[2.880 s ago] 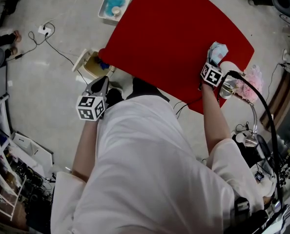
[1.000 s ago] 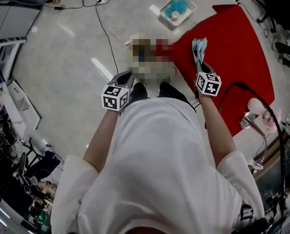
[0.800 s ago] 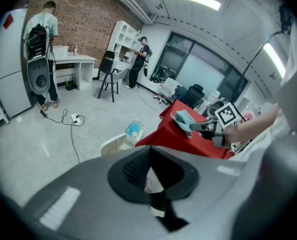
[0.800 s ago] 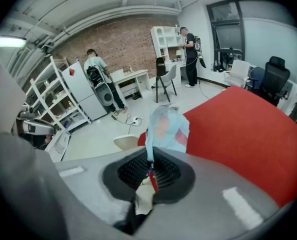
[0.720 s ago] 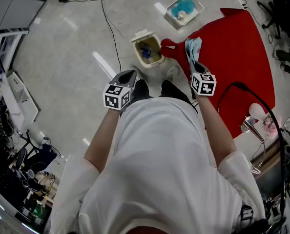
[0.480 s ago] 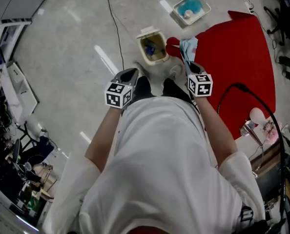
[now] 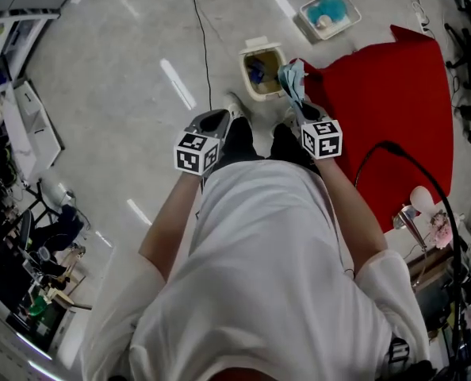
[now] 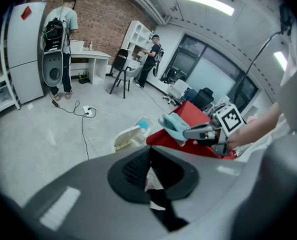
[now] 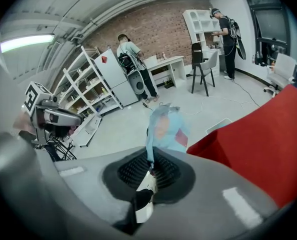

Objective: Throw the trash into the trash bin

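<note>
Moved: right gripper [image 7: 296, 105] has carried the light-blue trash [image 7: 291, 76] left off the red table [image 7: 386, 94] to the trash bin's [image 7: 246, 71] right rim | Grip: right jaws clamp the trash; left gripper [image 7: 218, 119] closed, empty | Remaining: centre over the opening, release.

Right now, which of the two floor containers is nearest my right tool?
The cream bin with its lid flipped back; from above, the blue wrapper in the right tool meets its rim. The white tray with blue contents lies farther off.
</note>
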A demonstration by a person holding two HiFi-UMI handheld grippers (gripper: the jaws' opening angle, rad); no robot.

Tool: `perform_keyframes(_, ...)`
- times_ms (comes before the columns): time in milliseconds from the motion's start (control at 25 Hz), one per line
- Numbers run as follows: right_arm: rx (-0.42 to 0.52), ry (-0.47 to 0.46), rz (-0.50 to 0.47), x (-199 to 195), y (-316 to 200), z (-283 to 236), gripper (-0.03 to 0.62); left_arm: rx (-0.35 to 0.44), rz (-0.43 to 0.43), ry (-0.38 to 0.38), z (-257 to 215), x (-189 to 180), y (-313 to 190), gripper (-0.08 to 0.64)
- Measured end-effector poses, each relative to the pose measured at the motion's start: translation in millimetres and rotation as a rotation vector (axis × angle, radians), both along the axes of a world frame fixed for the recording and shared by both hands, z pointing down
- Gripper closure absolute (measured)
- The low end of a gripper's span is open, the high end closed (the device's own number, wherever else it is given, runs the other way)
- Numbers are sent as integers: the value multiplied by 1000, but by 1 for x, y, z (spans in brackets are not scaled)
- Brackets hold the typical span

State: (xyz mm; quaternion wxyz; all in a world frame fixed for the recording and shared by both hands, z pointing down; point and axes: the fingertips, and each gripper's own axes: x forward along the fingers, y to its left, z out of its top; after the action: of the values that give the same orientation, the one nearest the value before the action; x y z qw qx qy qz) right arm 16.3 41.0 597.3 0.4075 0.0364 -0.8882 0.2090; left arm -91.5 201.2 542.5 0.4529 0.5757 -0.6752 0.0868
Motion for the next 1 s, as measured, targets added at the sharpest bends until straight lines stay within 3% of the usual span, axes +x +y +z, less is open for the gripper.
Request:
perform_keyframes(280,-37,40,19,-8,8,21,584,-13,-20,8,14,-18,16,555)
perform_keyframes(560,-92,70,41,-26,7,57,584,-10,-42,-70,26,-49,13,555)
perform_keyframes(1000,-165,138,16,-50,12,146,584,-60,4,-75,82,-58,9,555)
